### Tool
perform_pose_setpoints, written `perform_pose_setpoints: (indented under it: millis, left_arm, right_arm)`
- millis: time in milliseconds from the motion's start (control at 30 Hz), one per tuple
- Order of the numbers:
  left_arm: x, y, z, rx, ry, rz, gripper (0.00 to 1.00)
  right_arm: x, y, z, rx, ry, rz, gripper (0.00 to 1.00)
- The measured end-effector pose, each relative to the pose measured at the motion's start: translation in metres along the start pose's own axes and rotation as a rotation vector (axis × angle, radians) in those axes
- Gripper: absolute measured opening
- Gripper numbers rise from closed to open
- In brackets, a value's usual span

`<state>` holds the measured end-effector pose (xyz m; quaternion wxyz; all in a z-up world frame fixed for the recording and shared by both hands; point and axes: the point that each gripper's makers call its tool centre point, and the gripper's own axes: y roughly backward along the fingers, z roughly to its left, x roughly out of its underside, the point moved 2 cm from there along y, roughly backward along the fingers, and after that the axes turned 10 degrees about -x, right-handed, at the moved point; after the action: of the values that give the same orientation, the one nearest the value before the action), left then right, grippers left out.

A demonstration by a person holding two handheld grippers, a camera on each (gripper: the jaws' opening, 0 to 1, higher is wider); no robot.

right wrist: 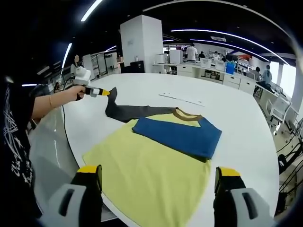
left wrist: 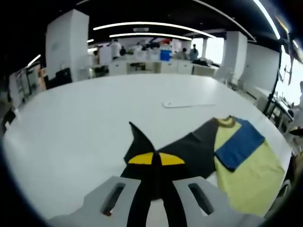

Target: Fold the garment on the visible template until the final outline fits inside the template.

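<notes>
A yellow T-shirt [right wrist: 142, 165] lies flat on the white table [right wrist: 241, 109], its brown collar at the far end. The blue sleeve [right wrist: 182, 135] is folded across the chest. The dark grey sleeve [right wrist: 130, 112] stretches out to the left, where my left gripper [right wrist: 103, 92] is shut on its end. In the left gripper view the yellow-tipped left gripper [left wrist: 155, 161] pinches that dark sleeve [left wrist: 194, 146], with the shirt body [left wrist: 246, 175] and blue sleeve [left wrist: 239, 144] to the right. My right gripper [right wrist: 159, 177] stands open above the shirt's near hem, touching nothing.
A thin white flat sheet [right wrist: 182, 99] lies on the table beyond the collar, also seen as a white sheet [left wrist: 187, 104]. A person's arm [right wrist: 52, 101] holds the left gripper at the table's left edge. Pillars, desks and people stand far behind.
</notes>
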<state>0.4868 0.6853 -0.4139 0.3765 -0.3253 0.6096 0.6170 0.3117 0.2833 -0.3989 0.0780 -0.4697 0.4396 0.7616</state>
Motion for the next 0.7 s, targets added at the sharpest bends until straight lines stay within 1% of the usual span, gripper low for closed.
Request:
perform_pose_setpoints:
  millis: [233, 533, 700]
  left_arm:
    - [-0.007, -0.001, -0.022, 0.036, -0.014, -0.008, 0.0]
    - [-0.024, -0.002, -0.057, 0.093, -0.024, -0.042, 0.0]
    - [-0.03, -0.001, -0.075, 0.128, -0.032, -0.058, 0.0]
  right_arm:
    - [0.001, 0.001, 0.001, -0.002, -0.001, -0.007, 0.99]
    - [0.004, 0.001, 0.003, -0.007, 0.005, -0.003, 0.99]
    - [0.006, 0.001, 0.003, -0.008, 0.002, -0.002, 0.99]
